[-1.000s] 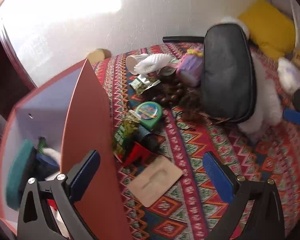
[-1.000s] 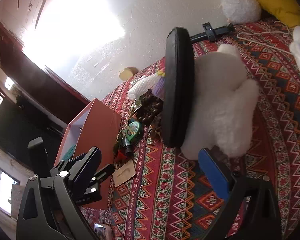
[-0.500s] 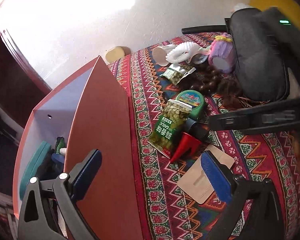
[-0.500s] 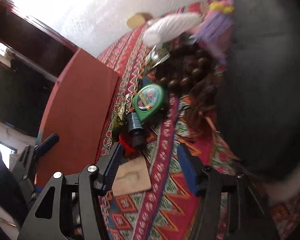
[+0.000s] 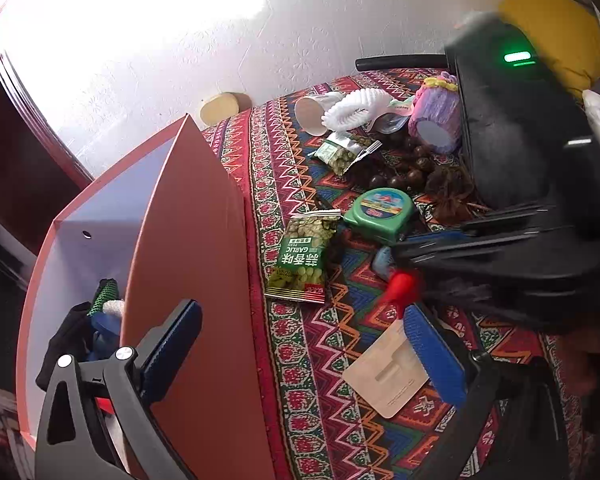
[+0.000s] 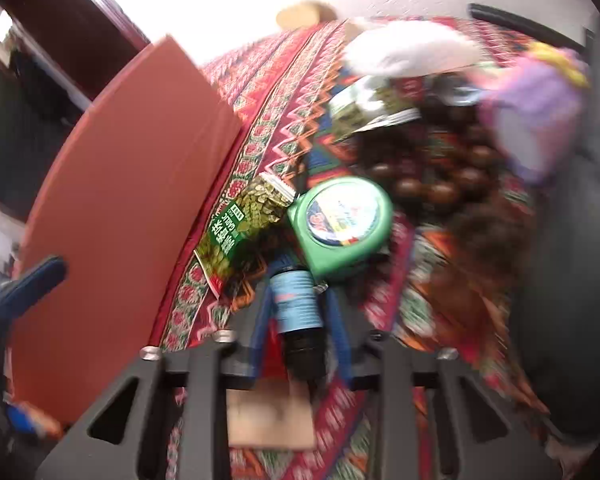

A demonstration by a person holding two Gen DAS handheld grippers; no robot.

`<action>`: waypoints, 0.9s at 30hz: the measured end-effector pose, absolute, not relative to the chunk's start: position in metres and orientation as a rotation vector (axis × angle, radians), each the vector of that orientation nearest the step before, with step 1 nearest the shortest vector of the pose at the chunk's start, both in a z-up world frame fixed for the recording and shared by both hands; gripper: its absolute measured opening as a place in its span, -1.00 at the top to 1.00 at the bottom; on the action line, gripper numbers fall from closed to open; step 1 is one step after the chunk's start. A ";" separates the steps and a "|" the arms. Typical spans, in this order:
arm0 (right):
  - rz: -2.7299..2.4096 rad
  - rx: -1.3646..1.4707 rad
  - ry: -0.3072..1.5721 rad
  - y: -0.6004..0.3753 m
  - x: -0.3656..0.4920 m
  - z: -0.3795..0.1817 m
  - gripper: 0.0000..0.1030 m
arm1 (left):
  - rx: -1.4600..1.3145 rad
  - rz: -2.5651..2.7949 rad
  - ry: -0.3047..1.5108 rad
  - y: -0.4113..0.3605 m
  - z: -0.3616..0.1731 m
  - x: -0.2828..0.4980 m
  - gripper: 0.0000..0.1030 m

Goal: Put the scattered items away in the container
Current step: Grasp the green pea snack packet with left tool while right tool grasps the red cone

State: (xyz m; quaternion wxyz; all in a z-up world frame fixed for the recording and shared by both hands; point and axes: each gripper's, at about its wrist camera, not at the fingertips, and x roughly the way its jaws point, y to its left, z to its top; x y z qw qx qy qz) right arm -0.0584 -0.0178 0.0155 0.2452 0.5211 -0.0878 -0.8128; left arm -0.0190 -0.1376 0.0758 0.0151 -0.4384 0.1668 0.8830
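The container (image 5: 188, 240) stands at the left edge of the bed (image 5: 300, 360). Just right of it lies the snack packet (image 5: 304, 256), with the tape measure (image 5: 380, 212) to its right. The cardboard card (image 5: 384, 376) lies nearer the camera. Beads (image 5: 400, 168) and a paper cup (image 5: 312, 114) lie farther back.

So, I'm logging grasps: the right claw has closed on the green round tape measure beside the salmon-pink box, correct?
Not quite. The right wrist view shows the right claw closed on the small dark bottle with a blue label, not the green round tape measure, which lies just beyond it. The salmon-pink box does stand nearby.
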 end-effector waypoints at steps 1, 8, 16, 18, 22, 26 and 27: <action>-2.231 1.407 -0.278 -0.003 -0.050 0.020 0.97 | -1.363 2.751 0.514 -0.138 0.075 -0.020 -0.97; -2.328 1.282 -0.410 0.085 0.023 0.046 0.97 | -1.373 2.775 0.625 -0.122 0.059 -0.032 -0.99; -2.275 1.230 -0.590 0.107 0.029 0.062 0.91 | -1.345 2.872 0.882 -0.116 0.036 -0.067 -0.99; -2.245 1.241 -0.634 0.102 0.021 0.062 0.91 | -1.345 2.873 1.041 -0.110 0.022 -0.079 -0.99; -2.209 1.270 -0.668 0.097 0.015 0.056 0.91 | -1.411 2.758 1.012 -0.101 0.000 -0.087 -0.73; -2.208 1.268 -0.662 0.097 0.013 0.058 0.91 | -1.452 2.752 0.907 -0.109 0.002 -0.093 -0.52; -2.208 1.262 -0.663 0.097 0.014 0.059 0.91 | -1.484 2.723 0.773 -0.116 0.004 -0.097 -0.06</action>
